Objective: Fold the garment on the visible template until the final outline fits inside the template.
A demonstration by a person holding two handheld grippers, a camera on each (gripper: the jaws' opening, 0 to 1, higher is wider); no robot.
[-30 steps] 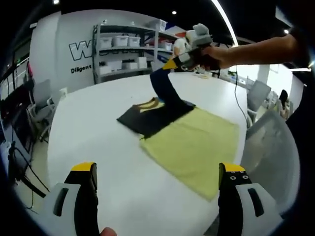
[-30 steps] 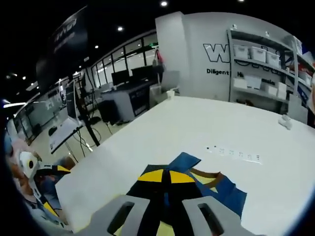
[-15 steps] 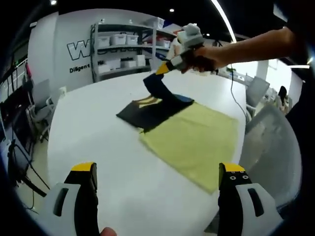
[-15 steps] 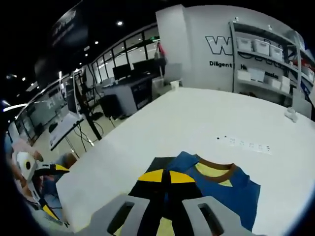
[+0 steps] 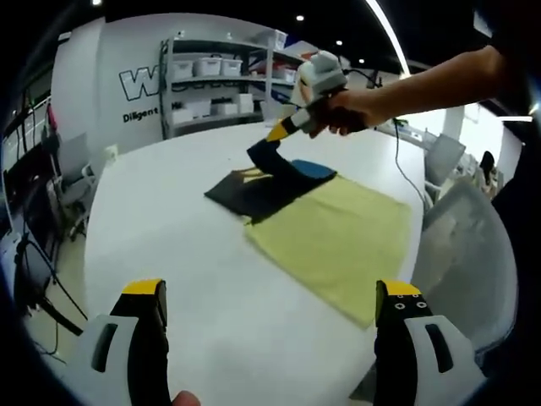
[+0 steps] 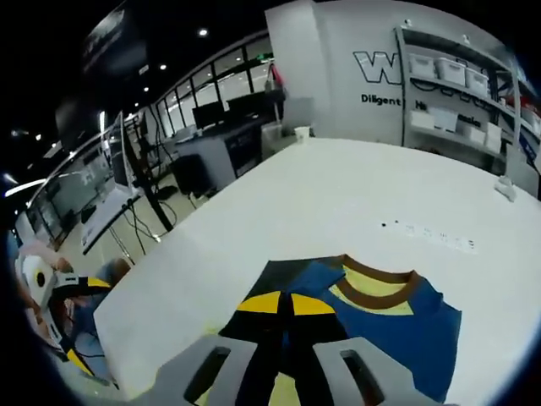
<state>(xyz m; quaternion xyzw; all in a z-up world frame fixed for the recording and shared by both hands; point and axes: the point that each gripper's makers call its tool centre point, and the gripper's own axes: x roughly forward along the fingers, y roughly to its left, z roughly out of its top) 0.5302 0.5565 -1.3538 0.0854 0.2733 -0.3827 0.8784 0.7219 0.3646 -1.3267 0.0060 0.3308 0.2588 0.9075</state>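
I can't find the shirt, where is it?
In the left gripper view the dark garment lies mid-table, overlapping the yellow template's far corner, one part pinched up by the right gripper.

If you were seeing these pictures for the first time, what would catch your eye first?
The right gripper, shut on a fold of the dark blue garment, lifts it above the white table. Beside the garment lies the yellow template, mostly bare. The left gripper hangs open nearer the table's edge.
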